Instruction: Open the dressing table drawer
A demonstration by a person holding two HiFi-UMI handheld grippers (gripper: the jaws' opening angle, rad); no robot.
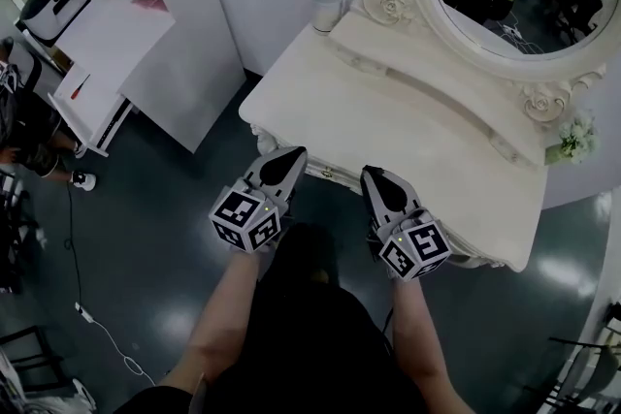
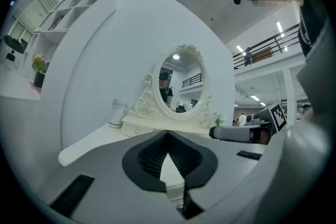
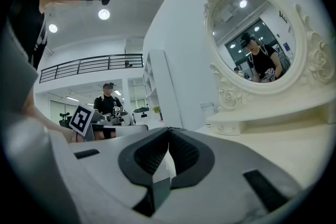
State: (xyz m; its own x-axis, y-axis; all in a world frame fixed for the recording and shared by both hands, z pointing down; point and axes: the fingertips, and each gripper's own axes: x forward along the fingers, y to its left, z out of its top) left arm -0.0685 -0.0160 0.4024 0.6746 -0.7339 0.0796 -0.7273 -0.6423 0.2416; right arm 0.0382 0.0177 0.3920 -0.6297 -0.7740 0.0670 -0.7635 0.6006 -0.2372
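My head camera looks steeply down from close above onto the cream carved wooden dressing table point(image 1: 388, 111). The camera on my left gripper point(image 2: 168, 132) looks level along its jaws, across the tabletop toward the oval white-framed mirror point(image 2: 178, 84). The one on my right gripper point(image 3: 168, 128) does likewise, from nearer. All three views share the mirror and tabletop.
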